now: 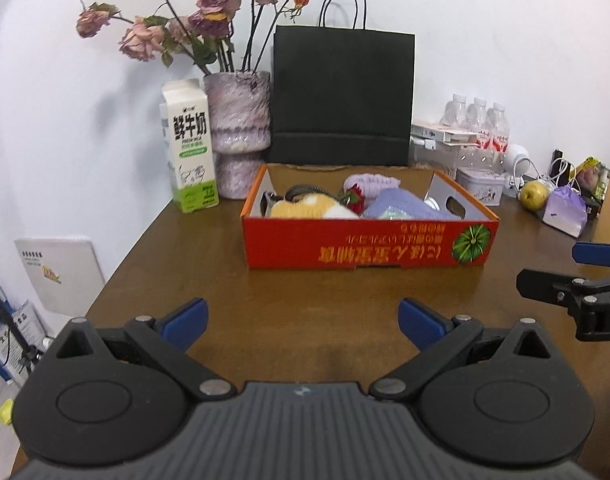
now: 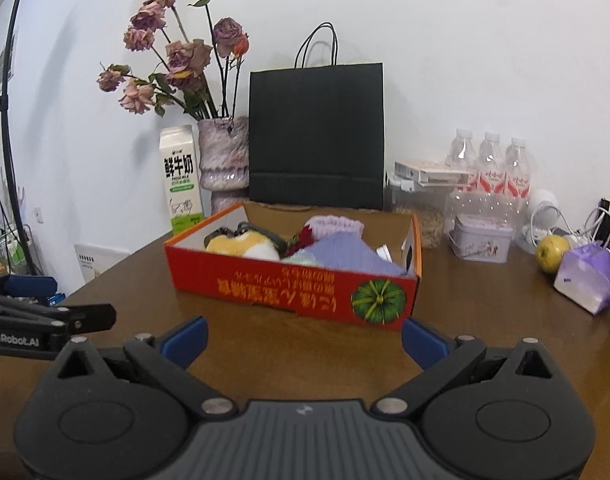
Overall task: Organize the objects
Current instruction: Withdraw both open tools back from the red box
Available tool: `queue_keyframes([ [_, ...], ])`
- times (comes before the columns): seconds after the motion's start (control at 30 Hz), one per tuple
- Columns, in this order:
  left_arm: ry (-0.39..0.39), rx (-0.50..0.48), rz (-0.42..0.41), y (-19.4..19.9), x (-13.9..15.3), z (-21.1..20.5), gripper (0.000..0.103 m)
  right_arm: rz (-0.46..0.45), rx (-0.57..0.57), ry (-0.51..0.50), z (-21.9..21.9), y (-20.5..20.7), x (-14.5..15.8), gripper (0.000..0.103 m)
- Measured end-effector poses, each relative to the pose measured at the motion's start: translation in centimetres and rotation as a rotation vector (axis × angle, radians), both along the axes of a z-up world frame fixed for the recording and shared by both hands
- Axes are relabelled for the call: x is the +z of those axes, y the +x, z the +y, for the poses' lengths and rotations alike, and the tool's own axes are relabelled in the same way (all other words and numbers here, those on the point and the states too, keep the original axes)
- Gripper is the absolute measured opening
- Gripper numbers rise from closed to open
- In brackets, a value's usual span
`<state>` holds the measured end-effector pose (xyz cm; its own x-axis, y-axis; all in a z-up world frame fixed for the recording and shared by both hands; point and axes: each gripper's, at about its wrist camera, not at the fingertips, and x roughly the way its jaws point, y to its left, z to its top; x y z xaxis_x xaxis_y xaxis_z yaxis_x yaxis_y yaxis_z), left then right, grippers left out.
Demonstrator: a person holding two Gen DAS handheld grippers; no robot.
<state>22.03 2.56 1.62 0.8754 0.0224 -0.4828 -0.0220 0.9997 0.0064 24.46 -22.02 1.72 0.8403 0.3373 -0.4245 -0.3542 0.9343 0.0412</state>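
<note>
Brown table (image 1: pixel 305 292), half-hidden knitwear (image 1: pixel 401 204) inside red box (image 1: pixel 365 246); both tongs (image 1: pixel 303 320) (image 2: pixel 303 338) wide, empty.

A red cardboard box (image 1: pixel 369 240) sits open on the table, holding an orange-and-white plush (image 1: pixel 309 206), purple knitwear (image 1: pixel 401 204) and a strawberry toy (image 1: pixel 355 197).

The milk carton (image 1: pixel 190 148), well ahead and left of the left gripper's jaws, reads "鲜牛奶" with "FRESH MILK" beneath. The red cardboard box (image 1: pixel 369 240) straight ahead of the jaws carries upside-down yellow Chinese print, too blurred to read. Left of the right gripper's jaws, the left gripper (image 2: pixel 45 320) bears "GenRobot.AI".
</note>
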Motion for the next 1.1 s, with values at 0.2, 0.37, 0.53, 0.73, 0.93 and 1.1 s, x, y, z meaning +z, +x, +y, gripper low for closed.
queue_keyframes([
  [0.2, -0.004, 0.005, -0.006, -1.8, 0.4, 0.2, 0.103, 0.009, 0.002, 0.001, -0.1, -1.3, -0.1, 0.103],
  [0.37, -0.009, 0.008, -0.008, -2.4, 0.6, 0.2, 0.103, 0.004, 0.007, -0.002, 0.1, -2.0, 0.1, 0.103],
  [0.53, -0.009, 0.006, -0.009, -2.6, 0.7, 0.1, 0.103, 0.001, 0.01, -0.001, 0.1, -2.5, 0.3, 0.103],
  [0.73, -0.011, 0.005, -0.016, -3.1, 0.9, 0.0, 0.103, -0.003, 0.013, -0.002, 0.2, -2.9, 0.5, 0.103],
  [0.93, -0.012, 0.004, -0.017, -3.2, 0.9, 0.0, 0.103, -0.004, 0.013, -0.003, 0.2, -3.0, 0.6, 0.103],
  [1.1, -0.02, -0.002, -0.014, -3.4, 0.9, -0.1, 0.103, -0.004, 0.013, -0.002, 0.2, -3.0, 0.6, 0.103],
])
